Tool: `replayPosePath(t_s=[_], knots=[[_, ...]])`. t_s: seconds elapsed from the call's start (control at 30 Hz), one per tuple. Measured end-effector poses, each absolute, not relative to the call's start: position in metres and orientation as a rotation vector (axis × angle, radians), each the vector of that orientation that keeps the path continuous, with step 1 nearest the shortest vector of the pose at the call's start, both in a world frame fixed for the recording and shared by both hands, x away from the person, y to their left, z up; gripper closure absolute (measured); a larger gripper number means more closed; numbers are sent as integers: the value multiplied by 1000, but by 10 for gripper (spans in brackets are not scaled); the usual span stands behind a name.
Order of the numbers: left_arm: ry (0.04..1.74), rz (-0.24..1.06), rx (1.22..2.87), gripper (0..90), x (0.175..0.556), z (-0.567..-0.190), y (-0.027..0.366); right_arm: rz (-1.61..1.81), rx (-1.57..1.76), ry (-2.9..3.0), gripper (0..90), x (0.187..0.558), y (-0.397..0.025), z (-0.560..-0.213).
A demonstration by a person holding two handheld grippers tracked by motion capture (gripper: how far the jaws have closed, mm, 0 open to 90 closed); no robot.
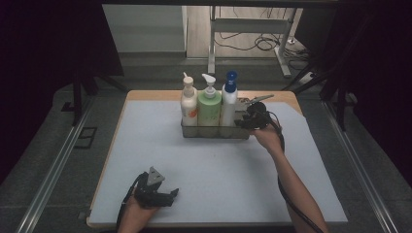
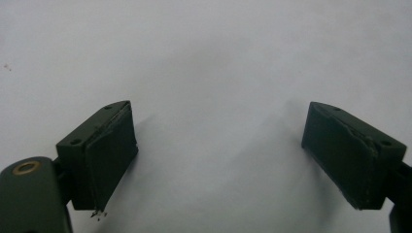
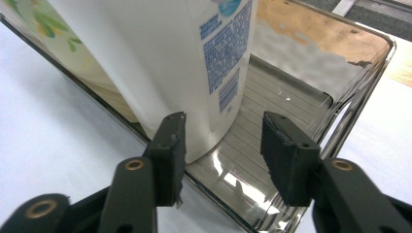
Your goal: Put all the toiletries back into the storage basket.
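Note:
A clear grey tray (image 1: 214, 134) stands at the back middle of the white mat and holds three upright bottles: a cream pump bottle (image 1: 189, 104), a green pump bottle (image 1: 209, 108) and a white bottle with a blue cap (image 1: 229, 102). My right gripper (image 1: 246, 121) is at the tray's right end. In the right gripper view it is open (image 3: 223, 119), with the tray's rim (image 3: 311, 145) running between the jaws and the white bottle (image 3: 160, 63) just beyond the left jaw. My left gripper (image 1: 171, 194) rests near the mat's front edge, open (image 2: 216, 121) over bare mat.
The white mat (image 1: 214, 170) covers a wooden table (image 1: 145, 94) whose edge shows at the back. The tray's right half (image 3: 291, 82) holds nothing. Beyond the table are a metal frame (image 1: 212, 43) and cables (image 1: 265, 42) on the floor; metal rails run along both sides.

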State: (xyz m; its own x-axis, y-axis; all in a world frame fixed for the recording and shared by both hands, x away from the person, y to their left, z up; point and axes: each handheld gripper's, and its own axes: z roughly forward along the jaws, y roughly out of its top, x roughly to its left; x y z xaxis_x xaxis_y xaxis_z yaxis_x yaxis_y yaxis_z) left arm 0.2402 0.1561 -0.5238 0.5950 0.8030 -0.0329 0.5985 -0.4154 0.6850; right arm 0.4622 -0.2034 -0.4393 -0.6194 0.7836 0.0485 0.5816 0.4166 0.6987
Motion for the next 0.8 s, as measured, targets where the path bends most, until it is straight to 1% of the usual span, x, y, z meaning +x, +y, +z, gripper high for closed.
replayPosePath(t_s=[0.23,0.5,0.8], knots=[[1105,397,2157,121,240,-524,156,1017,1173,2385,409,458,-205,-434],[1104,397,2156,120,240,-524,156,1038,1153,2384,323,452,-207,-429],[1104,397,2156,120,240,-524,156,1023,1123,2403,292,444,-209,-427]])
